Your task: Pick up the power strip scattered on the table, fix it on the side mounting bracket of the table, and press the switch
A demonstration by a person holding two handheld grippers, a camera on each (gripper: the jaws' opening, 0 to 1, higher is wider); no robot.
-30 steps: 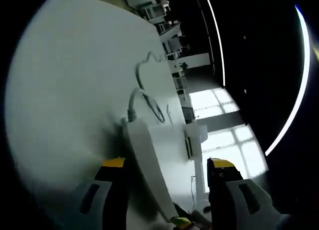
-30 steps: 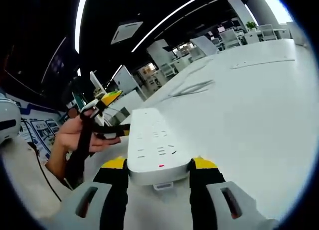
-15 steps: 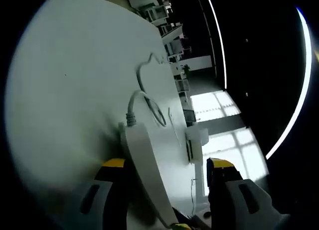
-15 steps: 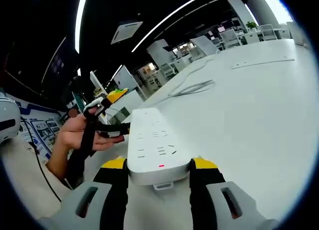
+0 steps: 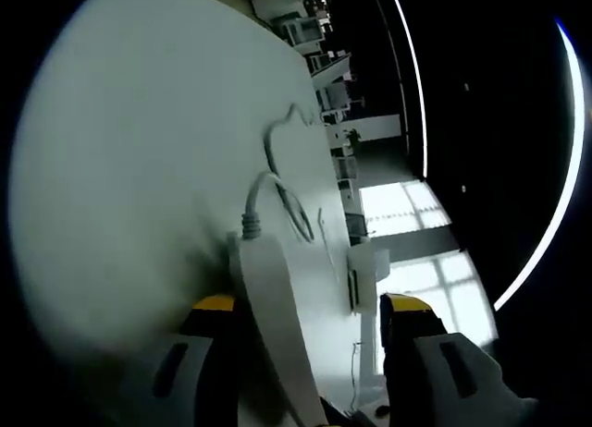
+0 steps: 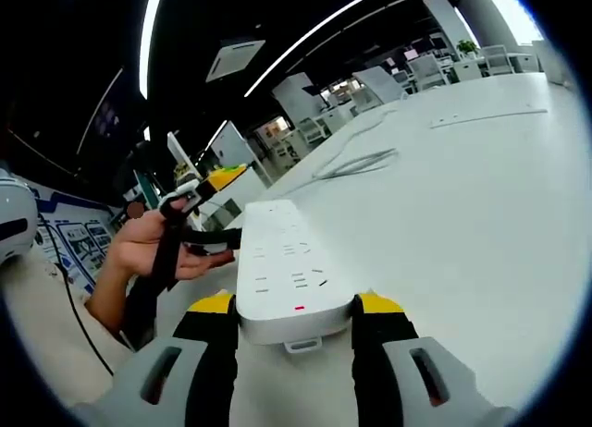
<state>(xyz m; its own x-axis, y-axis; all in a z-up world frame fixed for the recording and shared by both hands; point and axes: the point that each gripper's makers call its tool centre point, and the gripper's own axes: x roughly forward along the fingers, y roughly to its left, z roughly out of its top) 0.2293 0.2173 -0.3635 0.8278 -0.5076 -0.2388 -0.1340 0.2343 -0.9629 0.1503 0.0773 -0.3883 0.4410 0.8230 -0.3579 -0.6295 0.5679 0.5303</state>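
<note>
Between the right tool's [image 6: 288, 321] jaws, clamped, the strip [image 6: 282, 274] stays on the counter [image 6: 462, 214], little changed, while the left tool [image 5: 307, 321], jaws apart, has edged along it, so mounting hasn't begun.

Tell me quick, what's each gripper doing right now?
Left gripper: jaws apart either side of the power strip; contact cannot be told.
Right gripper: jaws shut on the power strip's near end.

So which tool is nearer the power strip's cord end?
Left. The left tool straddles the power strip close to where the cord comes out. The right tool clamps the opposite end, by the red-marked switch.
</note>
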